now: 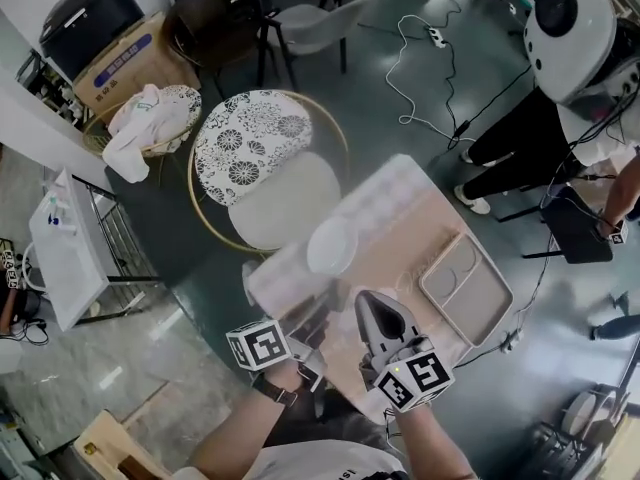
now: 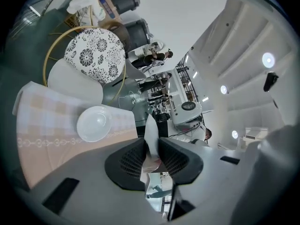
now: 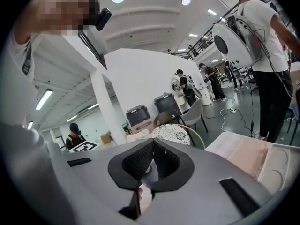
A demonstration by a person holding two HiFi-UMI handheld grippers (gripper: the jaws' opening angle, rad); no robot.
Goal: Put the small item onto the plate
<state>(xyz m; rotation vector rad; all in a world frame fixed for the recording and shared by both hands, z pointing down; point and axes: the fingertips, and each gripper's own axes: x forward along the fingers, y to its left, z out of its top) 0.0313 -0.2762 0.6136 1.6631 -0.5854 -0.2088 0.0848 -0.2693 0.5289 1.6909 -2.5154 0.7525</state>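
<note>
A white plate [image 1: 332,245] sits on the table's pale checked cloth [image 1: 400,223], near its far left edge. In the left gripper view the plate [image 2: 93,123] lies ahead and to the left of the jaws. My left gripper [image 2: 151,143] is shut on a thin pale slip-like small item [image 2: 150,128] that sticks up between the pads. In the head view the left gripper [image 1: 312,326] is held at the table's near edge, short of the plate. Beside it my right gripper [image 1: 370,301] hovers over the cloth. Its jaws [image 3: 152,143] are shut tip to tip on nothing.
A beige divided tray [image 1: 467,288] lies at the table's right end. A round chair with a flower-patterned cushion [image 1: 250,133] stands just beyond the table. A person [image 1: 560,118] stands to the right, with cables [image 1: 420,68] on the floor. A white rack [image 1: 70,253] is at the left.
</note>
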